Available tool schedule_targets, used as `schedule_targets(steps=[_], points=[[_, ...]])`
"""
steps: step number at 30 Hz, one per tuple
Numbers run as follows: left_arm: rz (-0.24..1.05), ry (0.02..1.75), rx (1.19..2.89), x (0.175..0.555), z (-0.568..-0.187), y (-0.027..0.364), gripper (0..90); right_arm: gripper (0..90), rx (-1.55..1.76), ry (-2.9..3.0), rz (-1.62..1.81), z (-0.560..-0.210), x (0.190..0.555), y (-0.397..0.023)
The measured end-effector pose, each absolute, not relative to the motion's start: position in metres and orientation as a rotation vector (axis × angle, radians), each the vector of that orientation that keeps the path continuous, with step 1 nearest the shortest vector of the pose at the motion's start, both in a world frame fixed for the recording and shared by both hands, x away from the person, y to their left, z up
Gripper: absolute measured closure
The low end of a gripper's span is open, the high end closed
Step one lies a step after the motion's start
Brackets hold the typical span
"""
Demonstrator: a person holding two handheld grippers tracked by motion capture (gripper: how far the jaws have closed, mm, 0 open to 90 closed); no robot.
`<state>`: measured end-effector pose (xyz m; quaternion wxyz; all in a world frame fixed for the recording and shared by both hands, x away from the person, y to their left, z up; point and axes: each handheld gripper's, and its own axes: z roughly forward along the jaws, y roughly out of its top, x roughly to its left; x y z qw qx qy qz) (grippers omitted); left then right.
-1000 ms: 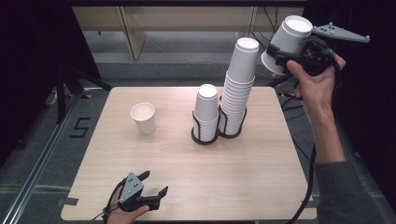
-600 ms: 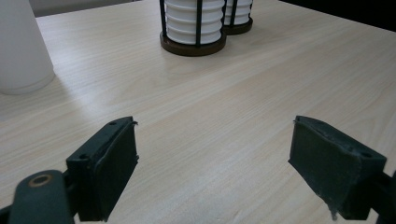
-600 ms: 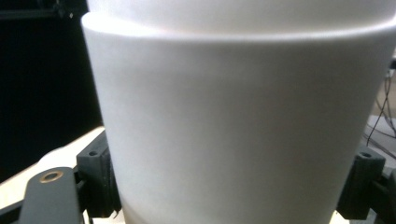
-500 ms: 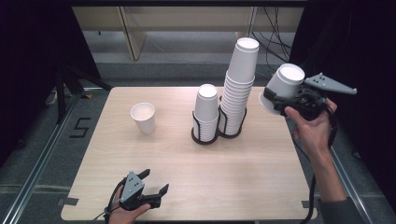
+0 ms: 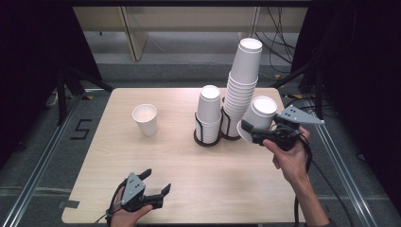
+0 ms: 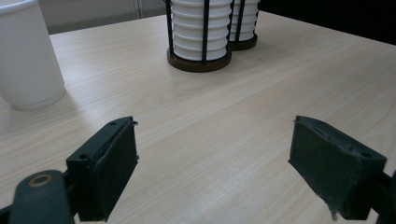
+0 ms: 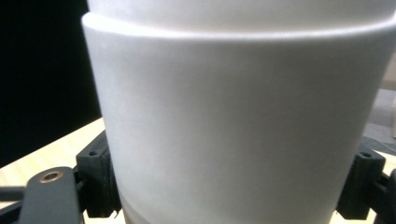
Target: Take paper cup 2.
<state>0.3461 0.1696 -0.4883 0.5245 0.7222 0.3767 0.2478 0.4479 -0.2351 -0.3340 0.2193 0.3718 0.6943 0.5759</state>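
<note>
High view shows the right gripper (image 5: pixel 253 133) clamped on a white paper cup (image 5: pixel 259 117), held upside down and tilted, over the table (image 5: pixel 189 165) near its right edge and just beside the tall leaning stack of cups (image 5: pixel 242 90) in the black wire holder (image 5: pixel 230 127). A shorter stack (image 5: pixel 208 111) stands in a second holder to its left, and a lone upright cup (image 5: pixel 145 119) sits well apart toward the far left corner. The right gripper view shows the cup wall (image 7: pixel 233 130) between the two jaws, which press it from either side. The left gripper (image 5: pixel 153 187) rests at the near edge, jaws parted and holding nothing, as the left gripper view confirms with bare wood between its pads (image 6: pixel 114 172). The cup looks very light, thin-walled and easily dented, so a gentle squeeze across the middle of the wall seems wisest; its smooth, tapered side could slip, and the rolled rim is probably the stiffest part.
</note>
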Motion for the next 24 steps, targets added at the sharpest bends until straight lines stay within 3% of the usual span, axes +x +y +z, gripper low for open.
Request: schedule_targets(steps=[24], points=[[0.547,0.707,1.614,0.347,-0.482,0.148,14.2,17.8,0.826,2.169,1.676,-0.393,0.440,-0.142]])
